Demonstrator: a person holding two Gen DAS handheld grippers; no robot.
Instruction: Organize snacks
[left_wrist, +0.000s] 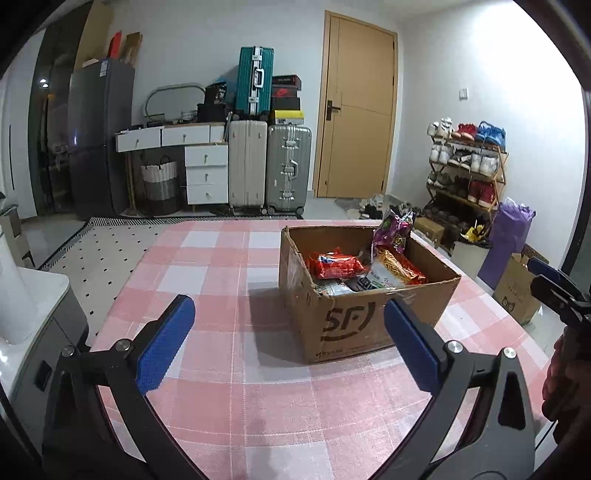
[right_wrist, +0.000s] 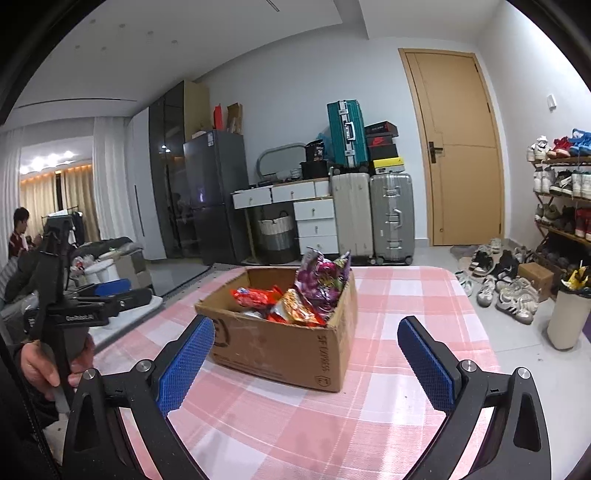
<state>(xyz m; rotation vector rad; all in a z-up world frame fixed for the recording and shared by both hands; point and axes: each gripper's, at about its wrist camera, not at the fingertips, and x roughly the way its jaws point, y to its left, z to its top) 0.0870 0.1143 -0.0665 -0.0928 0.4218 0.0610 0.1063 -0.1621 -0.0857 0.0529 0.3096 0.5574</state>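
- The table (left_wrist: 229, 266), covered in a pink and white checked cloth, filled the near ground in both wrist views, with bare cloth between the grippers and the goods.
- The cardboard box (left_wrist: 354, 317) stood on it, open at the top and ahead of both grippers. In the left wrist view it sat right of centre with a corner turned toward the camera; in the right wrist view it sat just left of centre, so the box lay between the two hands.
- The left gripper (left_wrist: 290, 339) had its blue pads spread wide with nothing between them, short of the box.
- The right gripper (right_wrist: 306, 365) was likewise released and empty, and looked about as near the box as the left; which was nearer could not be told.
- The purple packet (right_wrist: 325, 280) stood upright at the far side of the box, its long axis pointing up above the rim, the easiest to reach from above.
- The red packet (left_wrist: 338, 266) and the orange packet (left_wrist: 400, 267) lay flatter inside, below the rim.
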